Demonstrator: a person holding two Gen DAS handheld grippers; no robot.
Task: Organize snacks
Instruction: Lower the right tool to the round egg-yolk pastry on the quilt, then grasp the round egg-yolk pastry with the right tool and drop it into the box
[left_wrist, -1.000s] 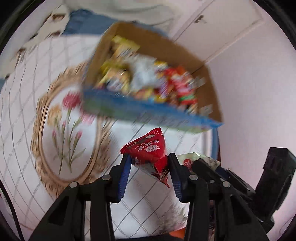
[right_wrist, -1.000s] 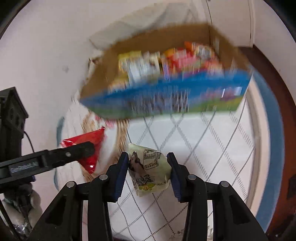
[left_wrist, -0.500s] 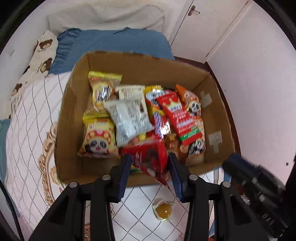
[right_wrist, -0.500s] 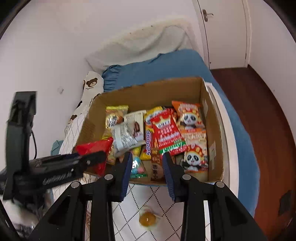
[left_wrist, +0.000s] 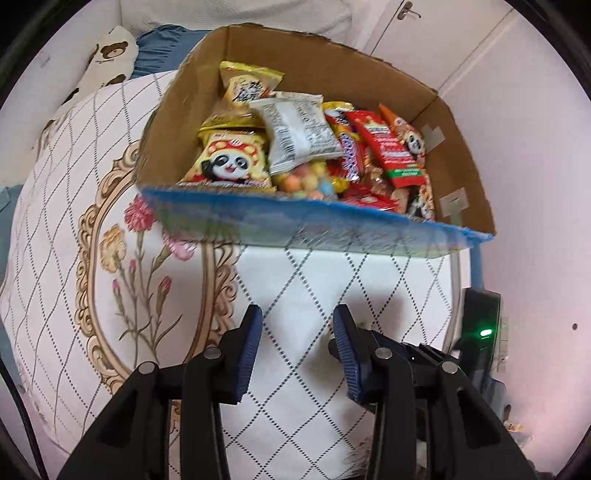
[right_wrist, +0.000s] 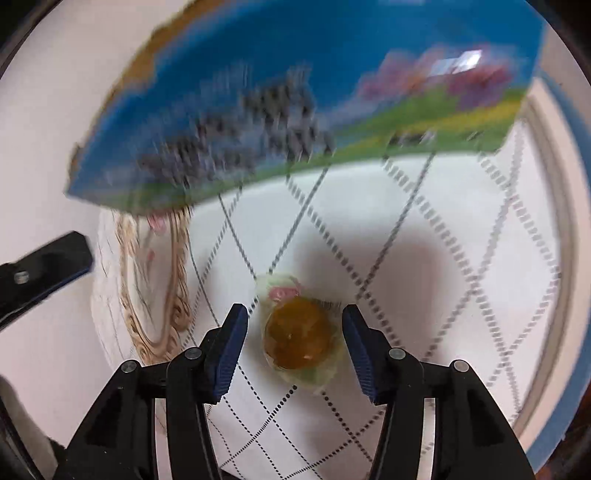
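A cardboard box with a blue printed front stands on the quilted bed and holds several snack packs, among them a yellow panda bag and a red pack. My left gripper is open and empty, low in front of the box. My right gripper is open, its fingers on either side of a small clear-wrapped amber jelly snack that lies on the quilt below the box front.
The white quilt has a diamond pattern and a gold floral oval. A bear-print pillow and blue bedding lie behind the box. The other gripper's body is at the right, near the bed's edge.
Both grippers have let go of their packs over the box and dropped back down in front of it. The right one now straddles the jelly snack on the quilt.
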